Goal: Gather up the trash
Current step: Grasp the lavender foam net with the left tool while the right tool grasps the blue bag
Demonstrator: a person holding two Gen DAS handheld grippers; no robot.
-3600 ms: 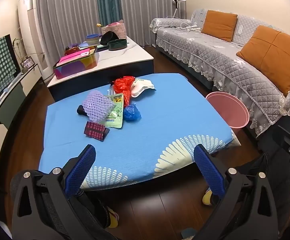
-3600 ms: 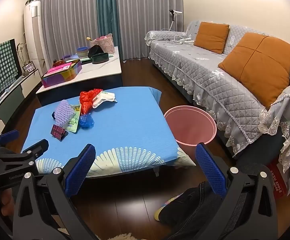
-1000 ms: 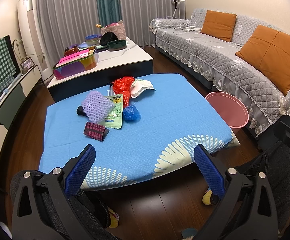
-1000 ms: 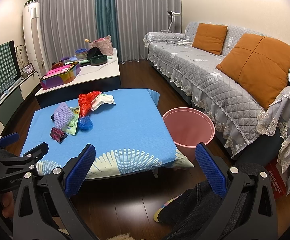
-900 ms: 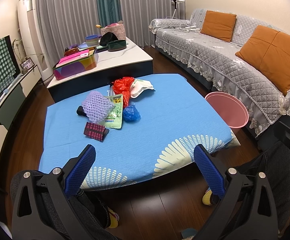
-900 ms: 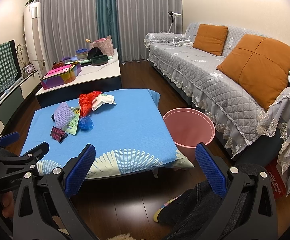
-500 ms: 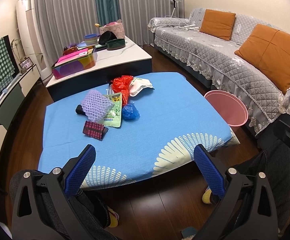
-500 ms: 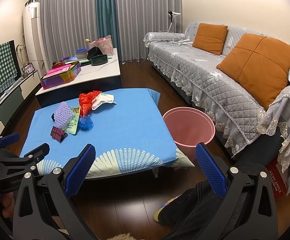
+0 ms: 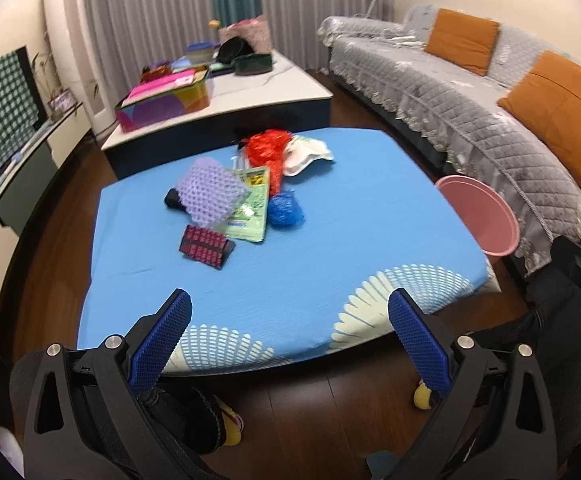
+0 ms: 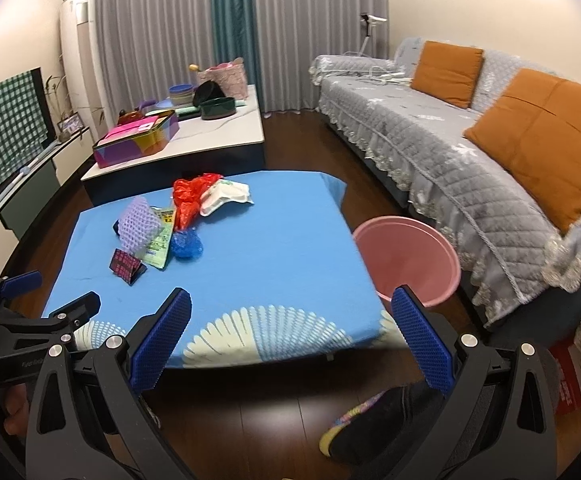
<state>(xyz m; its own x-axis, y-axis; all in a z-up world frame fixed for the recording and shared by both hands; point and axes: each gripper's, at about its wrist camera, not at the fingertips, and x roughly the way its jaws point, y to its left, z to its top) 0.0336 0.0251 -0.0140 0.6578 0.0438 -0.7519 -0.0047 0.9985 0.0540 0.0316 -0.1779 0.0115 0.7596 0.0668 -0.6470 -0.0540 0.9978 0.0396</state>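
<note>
While you held both claws over the near edge of the blue-covered table (image 9: 330, 264), your left gripper (image 9: 289, 312) had its jaws spread wide and empty, and your right gripper (image 10: 290, 312) was just as wide apart. Ahead and left of the left claw lay the trash: a patterned magenta wrapper (image 9: 205, 247), purple foam netting (image 9: 210, 192) over a green packet (image 9: 250, 210), a blue bag (image 9: 286, 210), a red bag (image 9: 268, 152) and a white container (image 9: 306, 152). Beyond your right claw's right finger, the pink bin (image 10: 406, 258) stood on the floor beside the table.
</note>
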